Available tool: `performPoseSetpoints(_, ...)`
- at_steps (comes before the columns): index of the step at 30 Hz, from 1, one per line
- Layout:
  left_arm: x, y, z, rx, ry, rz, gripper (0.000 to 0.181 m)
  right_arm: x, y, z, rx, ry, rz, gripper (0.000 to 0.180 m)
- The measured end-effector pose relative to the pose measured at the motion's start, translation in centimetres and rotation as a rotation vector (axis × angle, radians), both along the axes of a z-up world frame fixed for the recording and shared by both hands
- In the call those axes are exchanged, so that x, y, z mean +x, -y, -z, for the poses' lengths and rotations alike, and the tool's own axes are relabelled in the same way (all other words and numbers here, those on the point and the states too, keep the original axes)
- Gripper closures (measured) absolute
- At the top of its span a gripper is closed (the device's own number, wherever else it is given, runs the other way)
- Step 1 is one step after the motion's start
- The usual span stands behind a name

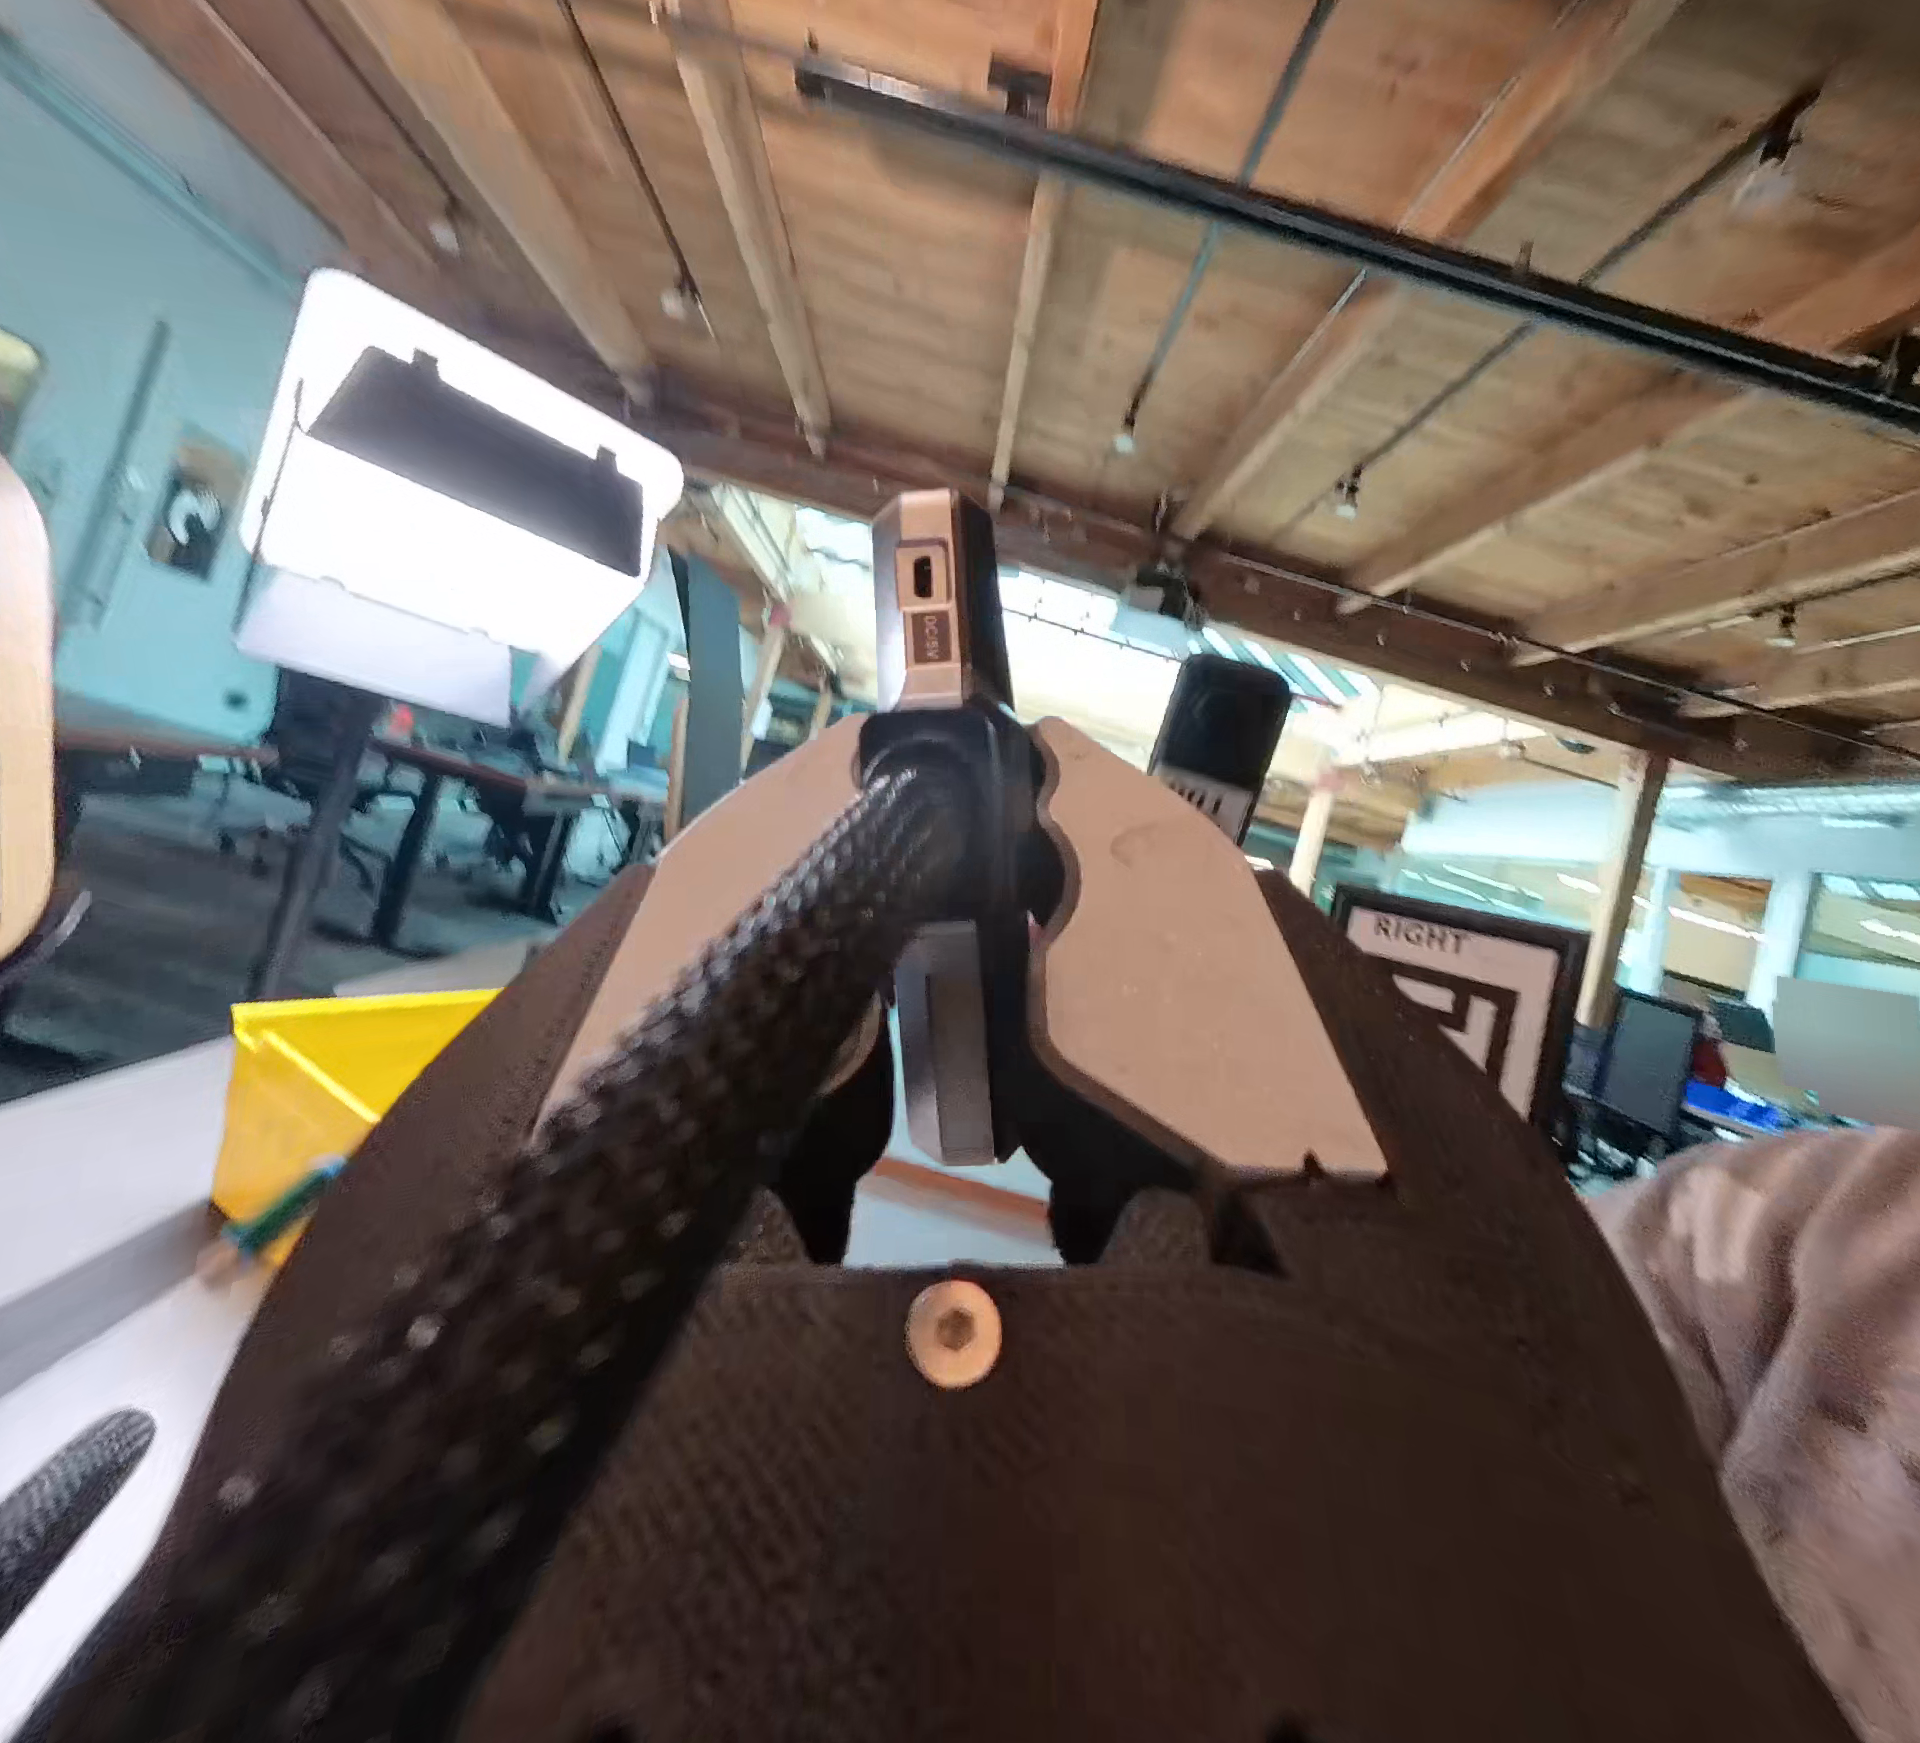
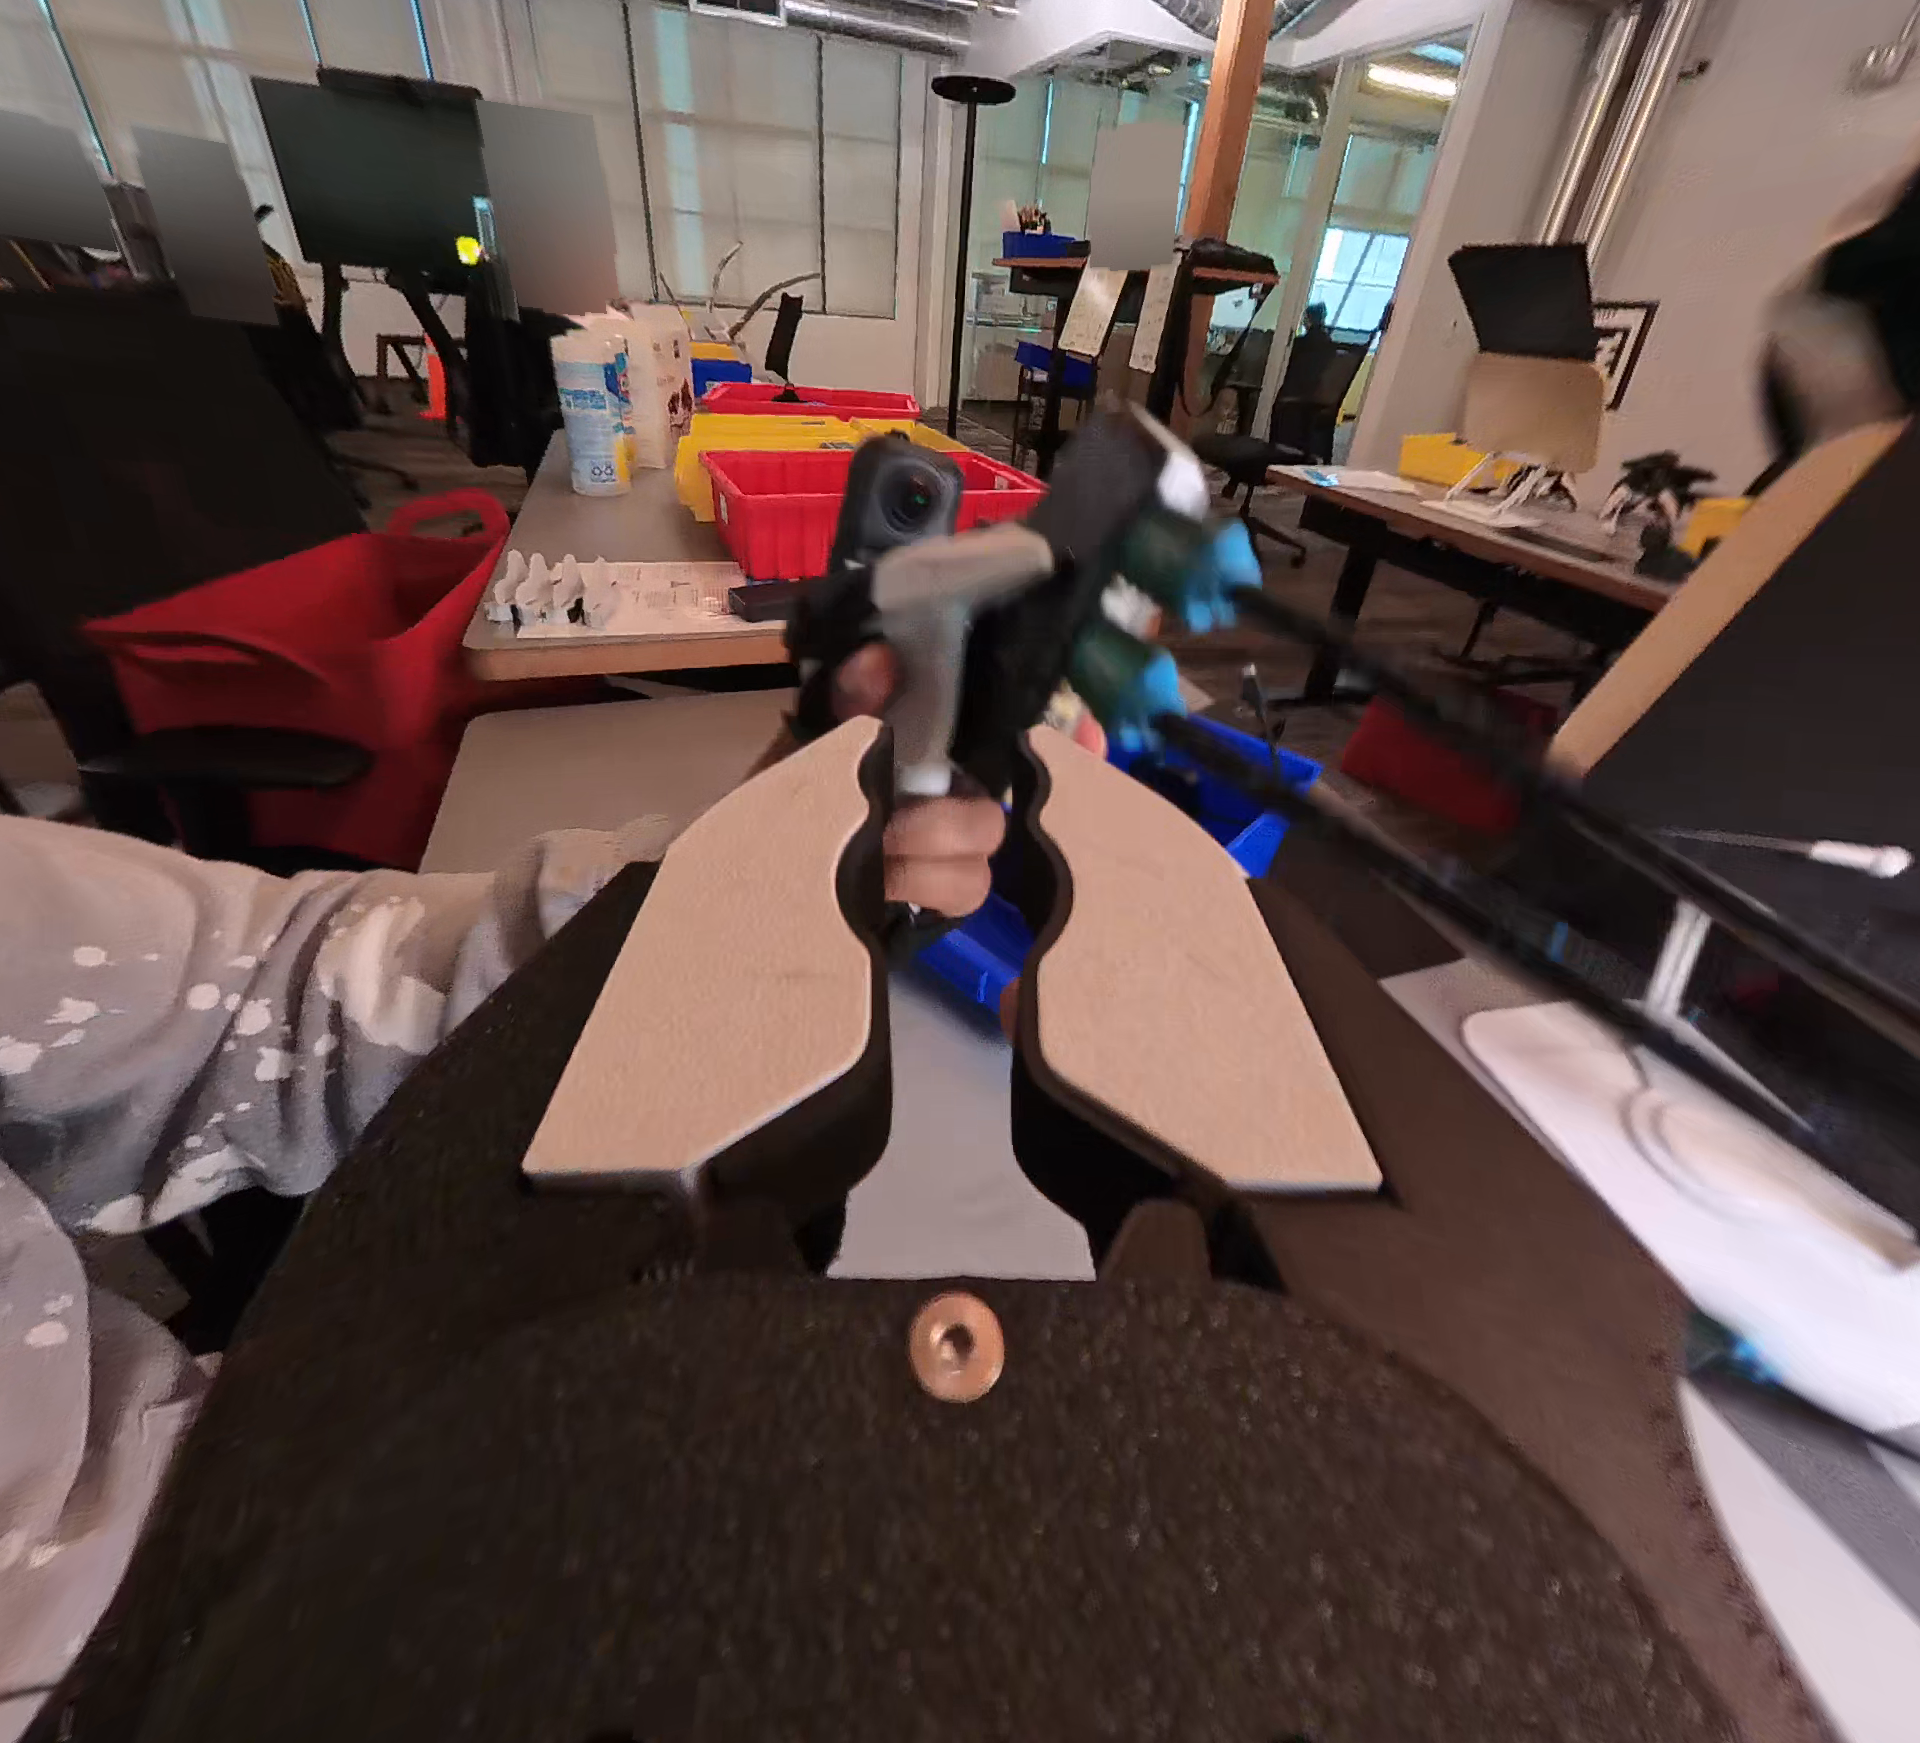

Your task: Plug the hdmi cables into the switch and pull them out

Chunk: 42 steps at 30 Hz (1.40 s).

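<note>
In the left wrist view my left gripper point(image 1: 956, 737) points up at the ceiling and is shut on the silver HDMI switch point(image 1: 925, 613), held edge-on between the fingers. A black braided cable point(image 1: 727, 1018) is plugged into the switch and runs back toward the lower left. My right gripper point(image 2: 956, 758) is open and empty. Just ahead of it a hand point(image 2: 935, 841) holds the left gripper, whose camera point(image 2: 904, 498) faces me. The blurred switch point(image 2: 1101, 478) there carries blue-ended plugs point(image 2: 1216, 561), and black cables point(image 2: 1455, 758) trail right.
A yellow bin point(image 1: 312, 1091) sits at lower left and a lit softbox point(image 1: 447, 498) hangs beyond. Blue bins point(image 2: 1226, 789) lie under the grippers on the grey table point(image 2: 582, 779). Red bins point(image 2: 790, 509) and a red tub point(image 2: 312, 654) stand behind. A sleeve point(image 2: 208, 966) crosses left.
</note>
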<state>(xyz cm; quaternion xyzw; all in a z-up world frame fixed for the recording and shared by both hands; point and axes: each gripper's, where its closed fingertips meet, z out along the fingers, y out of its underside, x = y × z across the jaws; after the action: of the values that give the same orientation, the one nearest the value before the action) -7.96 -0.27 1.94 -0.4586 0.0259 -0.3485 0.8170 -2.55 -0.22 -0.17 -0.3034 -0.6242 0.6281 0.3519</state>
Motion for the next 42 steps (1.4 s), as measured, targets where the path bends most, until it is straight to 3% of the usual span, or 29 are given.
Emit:
performPoseSetpoints(6,1.2,2.0,-2.1,0.176,-0.003,-0.060,0.157,-1.0,-0.5,-0.9,-0.199,-0.050,-0.131,0.150)
performPoseSetpoints(12,4.1,1.5,-1.7,0.216,-0.089,-0.047,0.155,1.1,-0.6,-2.4,-0.306,-0.165,-0.269,0.157)
performPoseSetpoints(18,6.2,0.2,-0.7,0.215,-0.143,-0.042,0.156,1.7,-0.8,-1.6,-0.193,-0.146,-0.267,0.169)
performPoseSetpoints(28,7.0,-1.5,1.5,-0.074,-0.343,0.016,0.154,1.8,-1.9,-0.4,-0.123,-0.068,-0.271,0.169)
performPoseSetpoints(40,7.2,-1.2,0.7,0.027,-0.333,-0.051,0.156,2.0,-1.9,-0.9,-0.137,-0.139,-0.298,0.168)
performPoseSetpoints(42,5.8,0.0,-0.5,0.105,-0.259,-0.090,0.155,2.9,-4.3,-2.3,-0.225,-0.203,-0.283,0.168)
